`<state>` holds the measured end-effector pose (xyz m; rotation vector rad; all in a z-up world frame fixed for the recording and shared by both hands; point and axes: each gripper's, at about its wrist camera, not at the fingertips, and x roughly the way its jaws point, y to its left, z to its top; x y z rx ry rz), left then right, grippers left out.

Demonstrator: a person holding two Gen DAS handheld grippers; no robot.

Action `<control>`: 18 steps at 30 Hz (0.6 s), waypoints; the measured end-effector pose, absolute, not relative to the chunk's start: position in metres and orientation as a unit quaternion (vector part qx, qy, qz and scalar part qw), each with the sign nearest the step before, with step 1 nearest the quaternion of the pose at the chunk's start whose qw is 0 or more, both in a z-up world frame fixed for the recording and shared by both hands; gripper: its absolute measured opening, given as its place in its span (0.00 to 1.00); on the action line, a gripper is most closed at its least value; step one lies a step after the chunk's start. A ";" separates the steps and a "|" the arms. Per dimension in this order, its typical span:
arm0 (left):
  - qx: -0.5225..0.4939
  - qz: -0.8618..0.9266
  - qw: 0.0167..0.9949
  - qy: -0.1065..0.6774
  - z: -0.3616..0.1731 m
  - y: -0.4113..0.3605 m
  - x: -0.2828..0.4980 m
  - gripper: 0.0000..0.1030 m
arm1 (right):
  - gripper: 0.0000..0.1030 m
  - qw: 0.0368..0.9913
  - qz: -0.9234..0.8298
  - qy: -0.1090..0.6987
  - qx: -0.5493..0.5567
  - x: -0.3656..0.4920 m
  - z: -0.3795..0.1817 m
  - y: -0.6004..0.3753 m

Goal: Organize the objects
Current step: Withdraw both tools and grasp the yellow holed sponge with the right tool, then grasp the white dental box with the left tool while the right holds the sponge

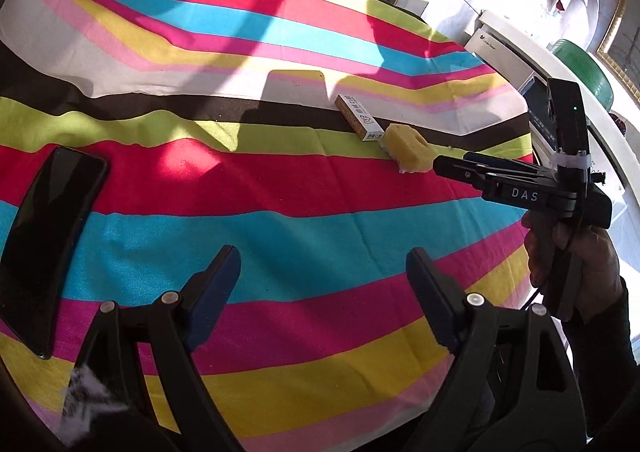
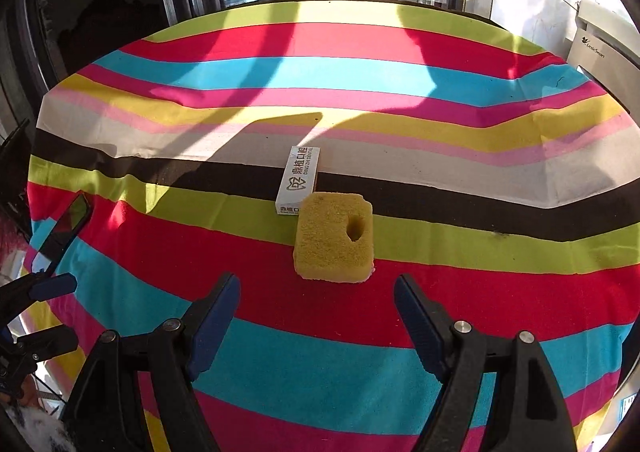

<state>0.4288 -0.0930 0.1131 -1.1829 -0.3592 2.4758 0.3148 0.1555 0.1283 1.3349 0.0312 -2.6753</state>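
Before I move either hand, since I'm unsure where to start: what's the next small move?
Probably ease the right gripper forward around the yellow sponge: its jaws are open, empty and lined up just short of it. The white box touches the sponge's far corner.

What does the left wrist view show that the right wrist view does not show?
Only the left wrist view shows the hand holding the right tool from the side, and a green round object off the table. Only the right wrist view shows the hole in the yellow sponge clearly and the box's full printed top. Both show the striped tablecloth, sponge, box touching it, black phone, and open tools: left tool.
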 end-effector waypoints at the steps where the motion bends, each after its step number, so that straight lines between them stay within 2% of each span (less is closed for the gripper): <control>1: -0.423 0.878 0.183 -0.127 0.112 -0.095 0.426 0.84 | 0.78 0.074 -0.890 0.010 0.451 0.309 0.125 0.155; 10: -0.436 0.872 0.177 -0.134 0.108 -0.098 0.399 0.84 | 0.76 0.071 -0.882 0.011 0.466 0.274 0.105 0.156; 12: -0.438 0.872 0.178 -0.129 0.109 -0.093 0.390 0.84 | 0.69 0.069 -0.879 0.014 0.471 0.267 0.100 0.156; 14: -0.439 0.871 0.181 -0.126 0.109 -0.089 0.381 0.84 | 0.53 0.067 -0.876 0.022 0.477 0.264 0.096 0.156; 18: -0.446 0.867 0.184 -0.124 0.110 -0.076 0.360 0.84 | 0.52 0.073 -0.879 0.017 0.471 0.267 0.097 0.163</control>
